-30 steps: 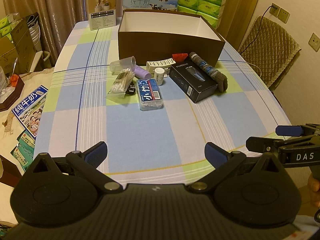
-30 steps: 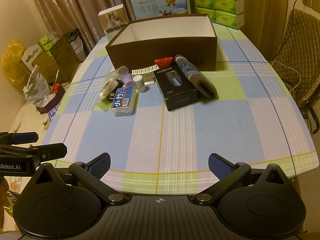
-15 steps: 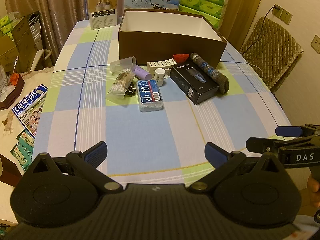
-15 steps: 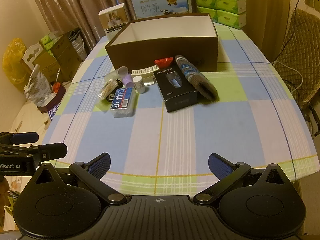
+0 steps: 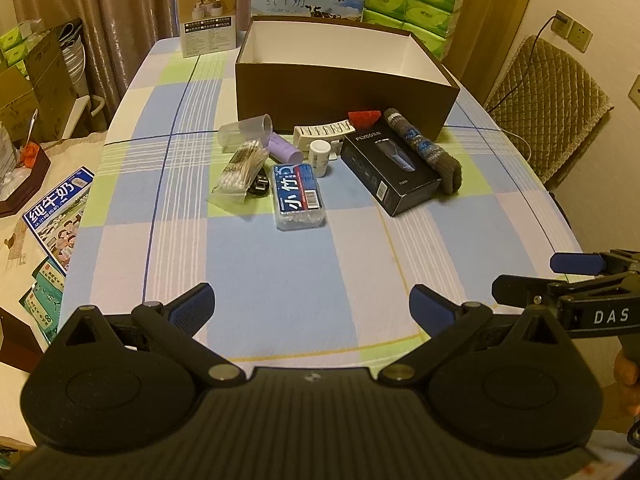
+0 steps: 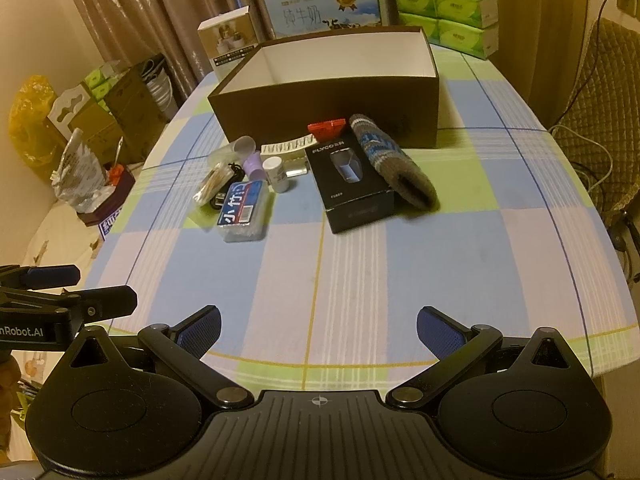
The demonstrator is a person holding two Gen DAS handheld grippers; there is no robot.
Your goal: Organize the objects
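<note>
Brown box point(image 5: 344, 92) sits empty; both tools, left tool point(image 5: 312, 308) and right tool point(image 6: 319, 330), gape unladen; crowded cotton swabs point(image 5: 242, 166) and small bottle point(image 5: 319, 153) could topple when grabbed

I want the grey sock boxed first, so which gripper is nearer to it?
Right, by a little. The grey sock lies ahead of the right gripper, slightly to its right. From the left gripper it sits farther off to the right. Both are open, well short.

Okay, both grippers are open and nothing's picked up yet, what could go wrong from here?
1. The clear plastic cup lies on its side against the bag of cotton swabs; a nudge may roll it.
2. The grey knitted sock leans on the black shaver box; lifting the box may drag it.
</note>
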